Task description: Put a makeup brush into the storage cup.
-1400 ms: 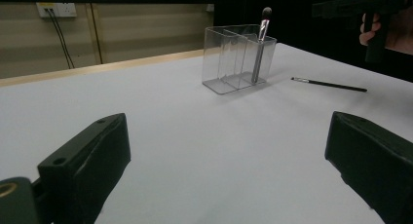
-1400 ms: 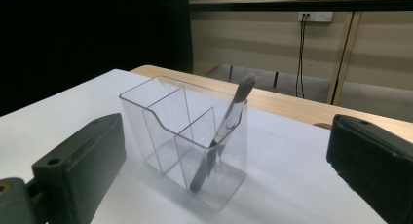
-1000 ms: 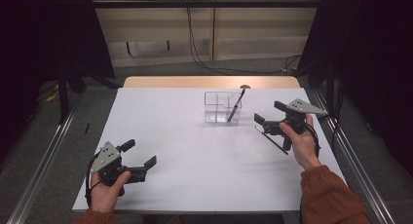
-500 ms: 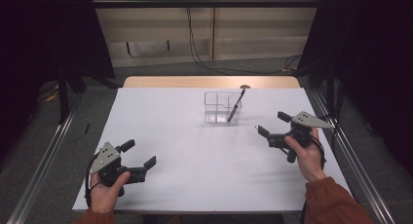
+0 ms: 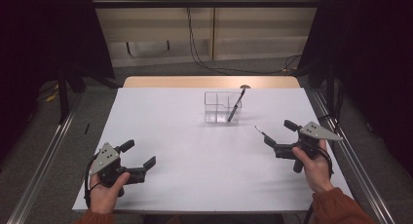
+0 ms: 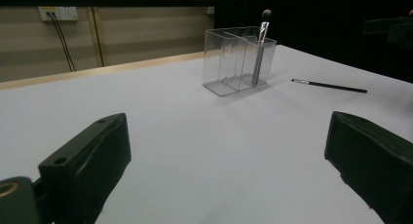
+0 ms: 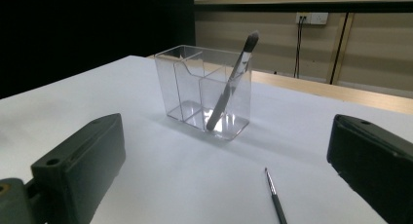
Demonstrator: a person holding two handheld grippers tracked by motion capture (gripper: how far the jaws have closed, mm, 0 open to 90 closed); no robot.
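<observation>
On the white table (image 5: 195,151), backed by a beige wall (image 5: 146,29), both claws gape empty: left claw (image 5: 139,158), right claw (image 5: 278,135).

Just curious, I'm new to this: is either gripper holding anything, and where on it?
Nothing. Both the left gripper and right gripper are open and empty; the thin brush lies loose on the table.

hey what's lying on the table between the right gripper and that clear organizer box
A thin brush lies flat on the white table there, just ahead of the right gripper and short of the clear organizer. The right gripper view shows it best; the rest is bare.
</observation>
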